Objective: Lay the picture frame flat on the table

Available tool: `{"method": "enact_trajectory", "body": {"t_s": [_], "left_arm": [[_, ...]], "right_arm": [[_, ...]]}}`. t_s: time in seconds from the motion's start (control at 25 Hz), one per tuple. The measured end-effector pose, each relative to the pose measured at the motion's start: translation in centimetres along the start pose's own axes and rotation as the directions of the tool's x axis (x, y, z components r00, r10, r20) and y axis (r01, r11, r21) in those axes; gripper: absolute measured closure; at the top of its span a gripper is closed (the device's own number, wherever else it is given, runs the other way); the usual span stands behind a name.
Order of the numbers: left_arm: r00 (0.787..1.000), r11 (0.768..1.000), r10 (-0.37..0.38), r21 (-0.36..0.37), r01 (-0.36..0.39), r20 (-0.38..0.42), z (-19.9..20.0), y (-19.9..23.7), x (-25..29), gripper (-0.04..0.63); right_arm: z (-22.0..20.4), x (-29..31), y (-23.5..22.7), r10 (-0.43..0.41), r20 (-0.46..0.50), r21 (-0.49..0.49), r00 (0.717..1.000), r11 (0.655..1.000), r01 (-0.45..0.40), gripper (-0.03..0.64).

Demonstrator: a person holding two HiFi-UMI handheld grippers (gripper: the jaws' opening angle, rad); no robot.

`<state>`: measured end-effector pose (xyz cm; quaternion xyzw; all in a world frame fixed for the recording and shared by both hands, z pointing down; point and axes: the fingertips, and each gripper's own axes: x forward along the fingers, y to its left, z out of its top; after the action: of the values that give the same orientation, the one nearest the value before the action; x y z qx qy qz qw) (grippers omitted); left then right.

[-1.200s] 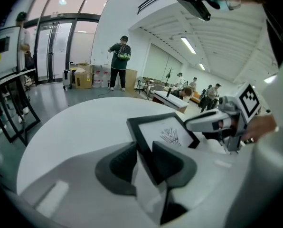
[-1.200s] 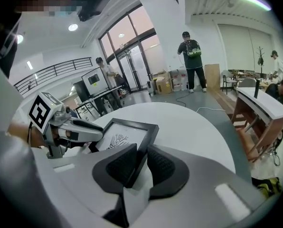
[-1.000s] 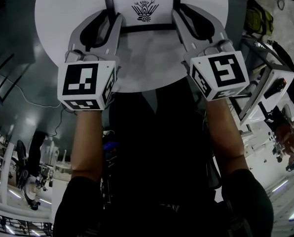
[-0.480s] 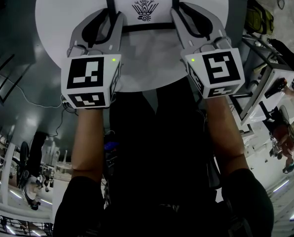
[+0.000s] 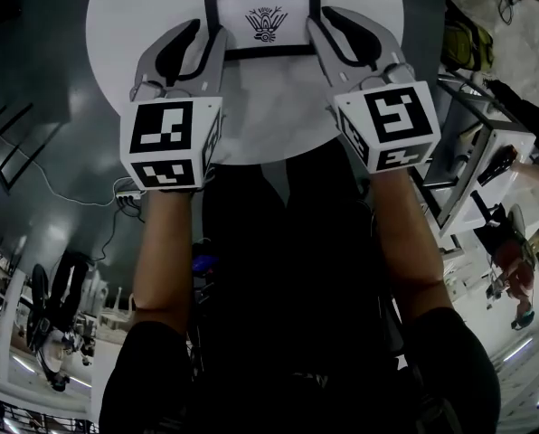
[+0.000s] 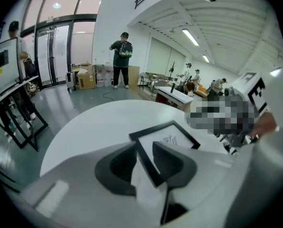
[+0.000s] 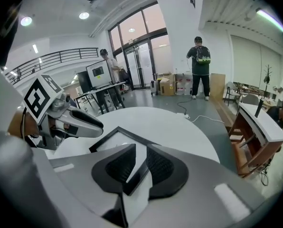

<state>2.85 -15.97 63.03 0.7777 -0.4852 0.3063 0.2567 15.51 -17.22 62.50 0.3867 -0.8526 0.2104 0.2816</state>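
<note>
Clamping opposite side rails of the picture frame [image 5: 262, 21], the left claw [image 5: 206, 36] and right claw [image 5: 322, 27] hold it.

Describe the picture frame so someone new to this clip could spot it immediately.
Find the round white table. There the left gripper and right gripper each clamp a side of the frame. It is the only object there: black border, white sheet, small dark emblem.
</note>
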Motion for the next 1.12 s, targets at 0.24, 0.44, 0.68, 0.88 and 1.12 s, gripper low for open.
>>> {"method": "enact_trajectory", "body": {"t_s": [0.24,0.44,0.68,0.88,1.12], "left_arm": [[0.995,1.000,-0.009,0.022,0.007,0.095,5.0,0.1,-4.2,0.543],[0.985,0.999,-0.016,0.030,0.011,0.172,9.9,0.4,-9.4,0.588],[0.952,0.996,-0.086,0.034,0.079,0.293,17.6,1.8,-18.7,0.592],[0.893,0.981,-0.195,0.103,0.167,0.405,22.7,4.5,-27.4,0.592],[0.777,0.936,-0.348,0.244,0.255,0.525,24.7,5.8,-38.1,0.592]], "right_arm": [[5.2,-2.5,1.2,-0.009,0.064,-0.048,0.998,0.999,0.012,0.584],[11.0,-6.0,3.4,-0.013,0.133,-0.076,0.991,0.997,0.023,0.615],[21.2,-11.9,7.8,-0.005,0.239,-0.102,0.971,0.994,0.030,0.617],[30.6,-17.1,14.2,0.033,0.371,-0.101,0.928,0.995,0.005,0.617],[35.0,-23.7,22.1,0.081,0.493,-0.108,0.866,0.994,-0.032,0.618]]}}
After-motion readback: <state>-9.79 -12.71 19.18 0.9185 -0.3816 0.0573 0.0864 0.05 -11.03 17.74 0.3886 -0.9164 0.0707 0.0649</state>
